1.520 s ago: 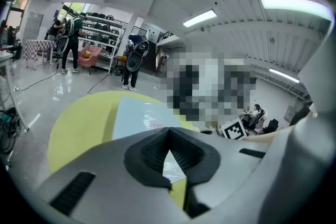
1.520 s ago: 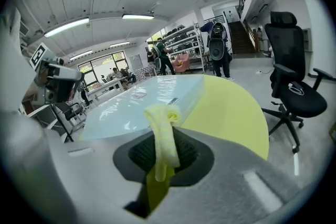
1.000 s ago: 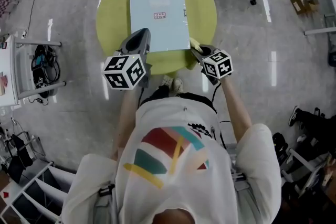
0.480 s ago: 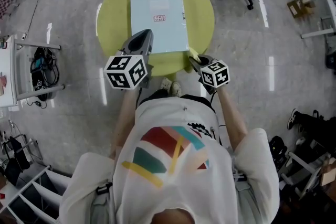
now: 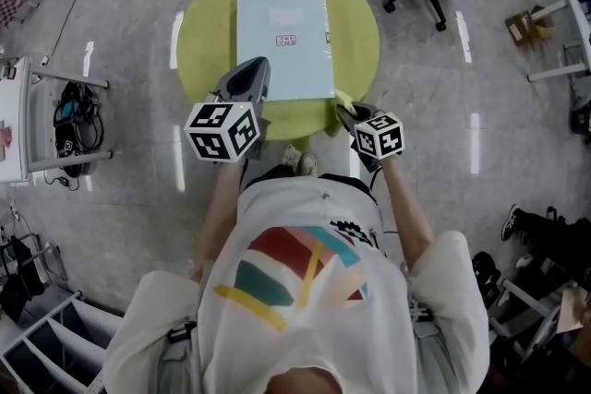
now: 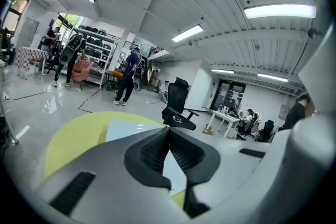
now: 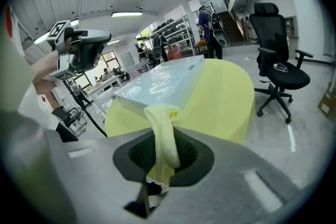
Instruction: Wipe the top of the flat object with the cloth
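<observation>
We're holding the cloth (image 7: 163, 131) in the right gripper (image 7: 161, 159). Its jaws are clamping the yellow fabric and a folded end is poking up past the tips. The left gripper (image 6: 169, 132) is sitting fully closed with nothing in it, hovering over the near-left edge of the table (image 5: 205, 34).

The flat box (image 5: 284, 40) is lying in the middle of the round yellow table, long side running away from us. The cloth is hanging just at the box's near-right corner, and we can't tell if it's touching.

Handling, as we're judging it:
- The cloth is looking soft, light and floppy, so only the part right by the jaws is going to press. We're thinking a low, flat drag is better than a dab.
- The box is looking stiff and light, with a glossy, slick top. It's probably going to slide on the table under a push.
- The closed left tips are looking like the best way to pin the box's near-left corner or edge while the right gripper is sweeping.
</observation>
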Demonstrator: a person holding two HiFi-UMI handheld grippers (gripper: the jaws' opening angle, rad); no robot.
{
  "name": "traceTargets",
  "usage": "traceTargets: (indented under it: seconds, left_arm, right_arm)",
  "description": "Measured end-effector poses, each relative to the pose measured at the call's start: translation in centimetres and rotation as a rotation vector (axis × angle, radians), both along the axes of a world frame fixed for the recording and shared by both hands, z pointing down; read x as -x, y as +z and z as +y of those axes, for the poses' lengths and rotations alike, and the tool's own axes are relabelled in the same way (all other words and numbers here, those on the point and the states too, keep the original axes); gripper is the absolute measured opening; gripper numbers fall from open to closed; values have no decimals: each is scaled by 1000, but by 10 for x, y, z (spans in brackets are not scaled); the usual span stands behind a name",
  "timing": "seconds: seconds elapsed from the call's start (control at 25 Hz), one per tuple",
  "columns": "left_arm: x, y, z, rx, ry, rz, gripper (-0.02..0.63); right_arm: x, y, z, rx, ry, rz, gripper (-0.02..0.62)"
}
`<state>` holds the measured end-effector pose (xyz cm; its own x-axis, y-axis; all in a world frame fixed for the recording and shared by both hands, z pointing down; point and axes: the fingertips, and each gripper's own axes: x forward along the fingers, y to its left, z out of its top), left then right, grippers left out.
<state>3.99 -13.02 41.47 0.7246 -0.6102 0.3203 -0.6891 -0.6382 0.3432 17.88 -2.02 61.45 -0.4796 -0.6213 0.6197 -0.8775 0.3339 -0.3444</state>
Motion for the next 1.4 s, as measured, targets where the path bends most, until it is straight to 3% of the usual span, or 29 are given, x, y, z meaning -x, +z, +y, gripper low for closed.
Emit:
traceTargets:
  seconds: [0.2,0.32,0.6,0.84,1.04,1.28,1.4]
  left_arm:
    - [3,-2,-2,-13,-11,-9,14]
    - [4,-7,-2,-35,-19,-20,14]
    - [8,-33,-14,-84,-62,-16,14]
    - [4,-82,-16,-233,-65,19,14]
    - [-2,-121,-11,-371,-65,76,14]
    - [-1,-141,-4,-495,-85,108,14]
    - [-5,-147,-1,-548,-87,87,14]
  right_arm:
    - [-11,-12,-24,-25,18,42,28]
    - [-25,-27,-44,-56,84,100,28]
    - [-37,-113,-96,-222,228,198,28]
    - [-8,-211,-112,-476,200,329,28]
    - [17,-283,-103,-677,239,334,28]
    - [43,-313,-82,-830,217,420,28]
    - [50,-312,-79,-852,189,456,28]
